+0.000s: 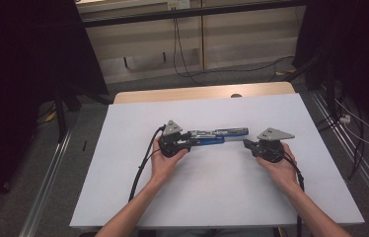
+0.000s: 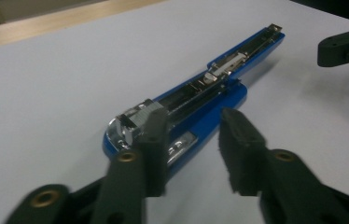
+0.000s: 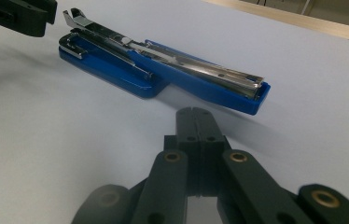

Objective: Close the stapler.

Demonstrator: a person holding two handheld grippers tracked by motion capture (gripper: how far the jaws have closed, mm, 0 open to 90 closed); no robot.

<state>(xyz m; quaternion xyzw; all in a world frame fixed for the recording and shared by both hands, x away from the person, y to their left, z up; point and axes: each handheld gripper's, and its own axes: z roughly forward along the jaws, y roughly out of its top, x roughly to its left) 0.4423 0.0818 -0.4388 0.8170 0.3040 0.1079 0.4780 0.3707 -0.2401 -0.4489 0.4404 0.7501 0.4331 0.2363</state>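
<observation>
One blue plastic stapler (image 1: 217,135), swung open flat, lies mid-counter (image 1: 222,197) between two tongs.
Left tongs (image 2: 189,140) stand partly open, straddling the stapler's near end without pinching it; right tongs (image 3: 195,122) are closed, empty, just beside its other end.

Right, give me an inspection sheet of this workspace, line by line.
Surface: white sheet over a wooden table, flat.
Job's things: blue stapler, swung open flat, metal staple channel exposed.
Clutter: nothing seen.
Grippers: left claw straddles the stapler's near end, jaws apart, no pad seen pressing; right claw shut on nothing, short of the stapler's other end.
Cables: one black cable trails from each gripper; more lie on the floor.
Surroundings: dark curtains, grey carpet, metal floor rails.
</observation>
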